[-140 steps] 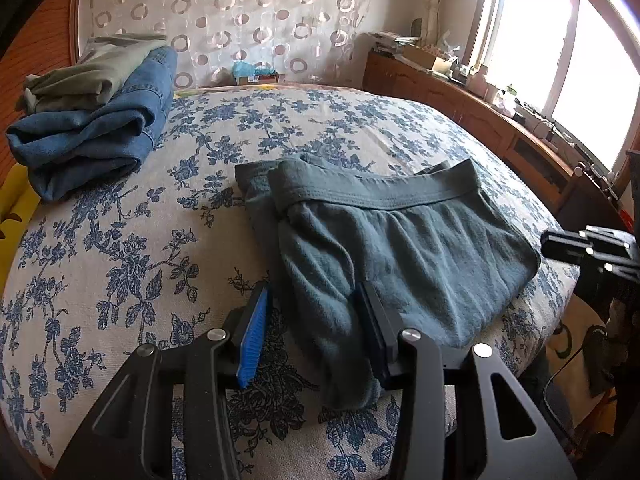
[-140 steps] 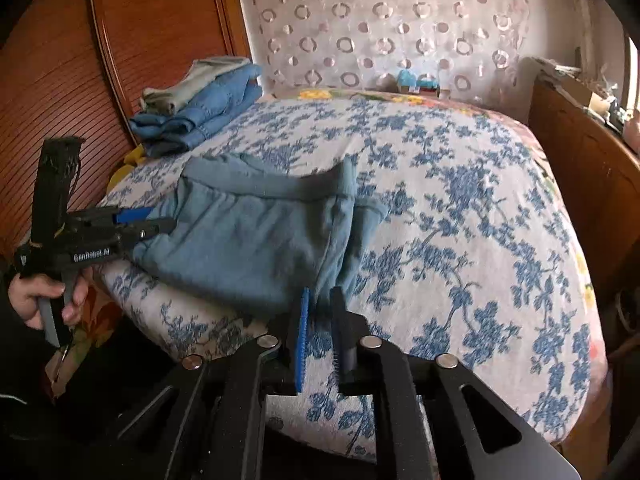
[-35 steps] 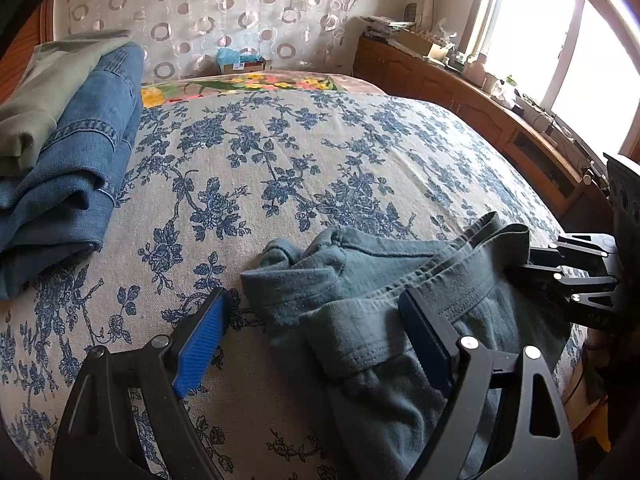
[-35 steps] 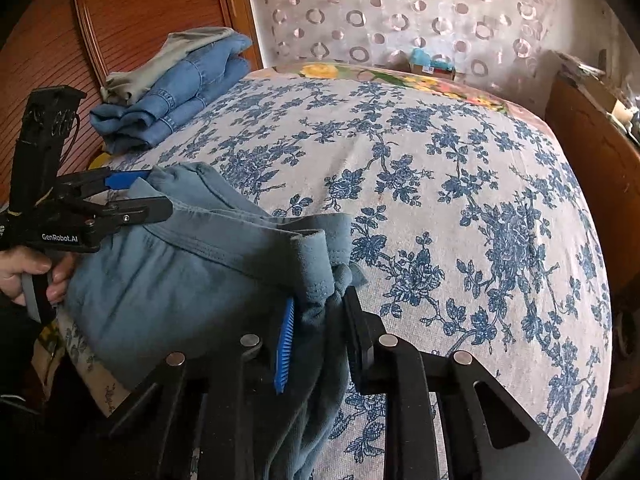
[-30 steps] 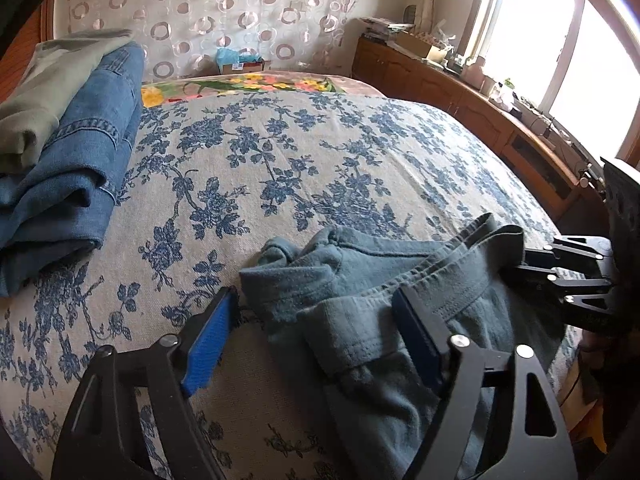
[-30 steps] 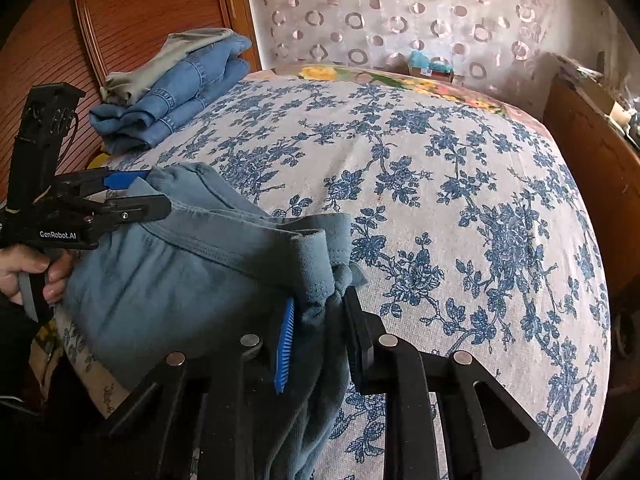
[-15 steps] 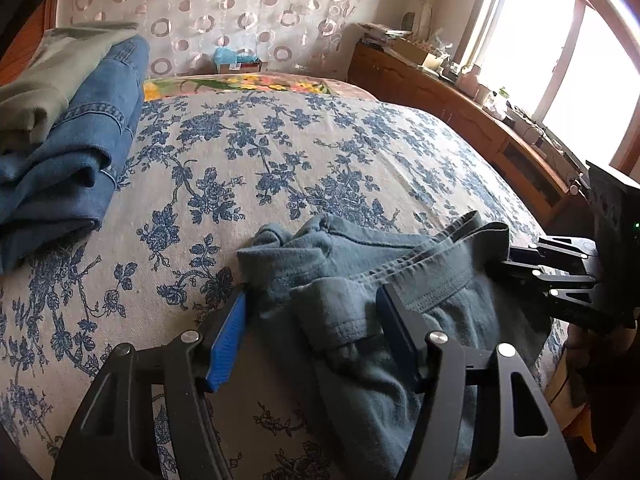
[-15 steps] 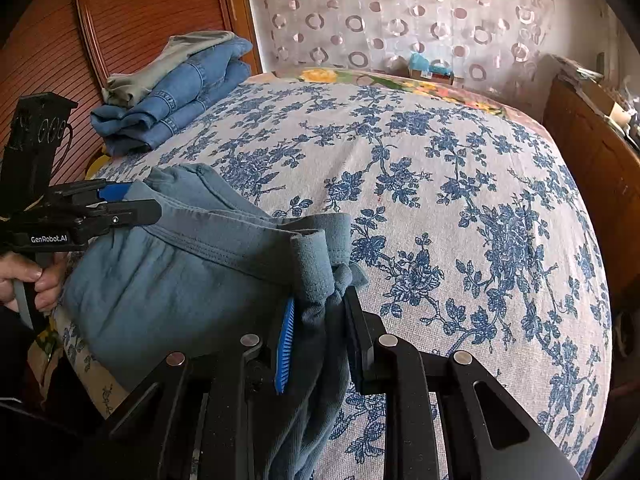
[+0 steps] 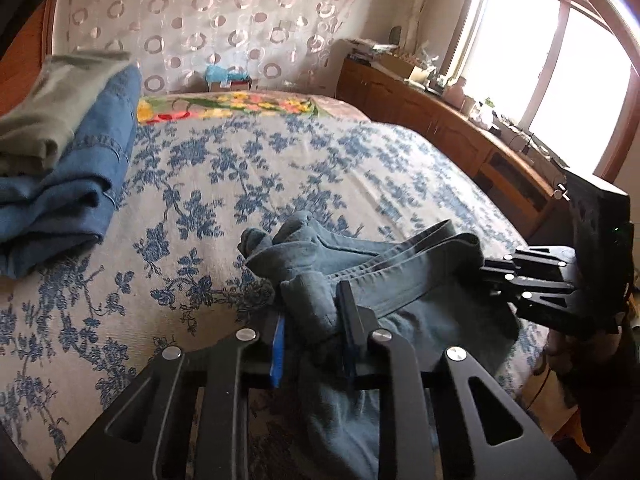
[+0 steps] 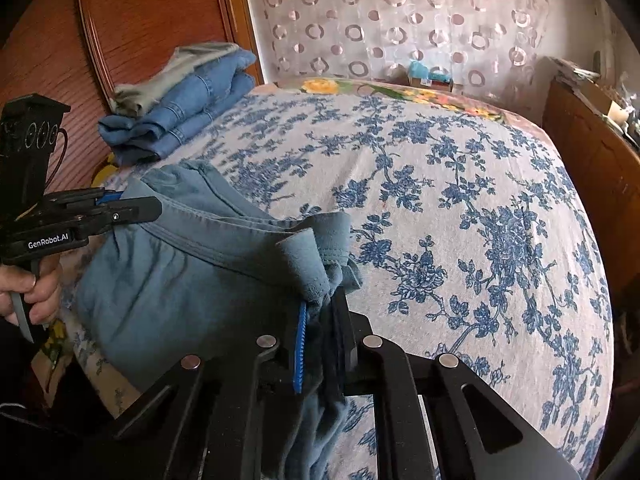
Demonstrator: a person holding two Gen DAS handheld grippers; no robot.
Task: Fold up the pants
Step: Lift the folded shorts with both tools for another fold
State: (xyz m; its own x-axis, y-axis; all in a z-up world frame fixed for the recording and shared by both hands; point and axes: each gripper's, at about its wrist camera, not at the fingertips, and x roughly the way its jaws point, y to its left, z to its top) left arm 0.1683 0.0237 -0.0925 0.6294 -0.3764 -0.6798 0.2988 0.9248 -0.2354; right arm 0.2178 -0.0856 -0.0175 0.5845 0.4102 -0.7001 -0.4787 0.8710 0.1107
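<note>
The teal-grey pants [image 9: 404,280] lie bunched at the near edge of the floral bed [image 9: 280,172]. My left gripper [image 9: 312,320] is shut on one corner of the folded waistband end. My right gripper [image 10: 322,328] is shut on the other corner, with cloth bunched between its jaws. The pants [image 10: 192,276] stretch between the two grippers, and their lower part hangs over the bed edge. The right gripper also shows in the left wrist view [image 9: 488,276], and the left gripper in the right wrist view [image 10: 132,208].
A stack of folded blue jeans [image 9: 68,192] with a grey-green garment [image 9: 52,108] on top sits at the bed's far left, by the wooden headboard [image 10: 140,28]. A wooden cabinet [image 9: 460,148] runs along the right under the window. A floral blanket [image 9: 232,106] lies at the bed's far end.
My left gripper has closed from open onto the corner of the pants. My right gripper keeps its hold. Both have lifted the cloth slightly.
</note>
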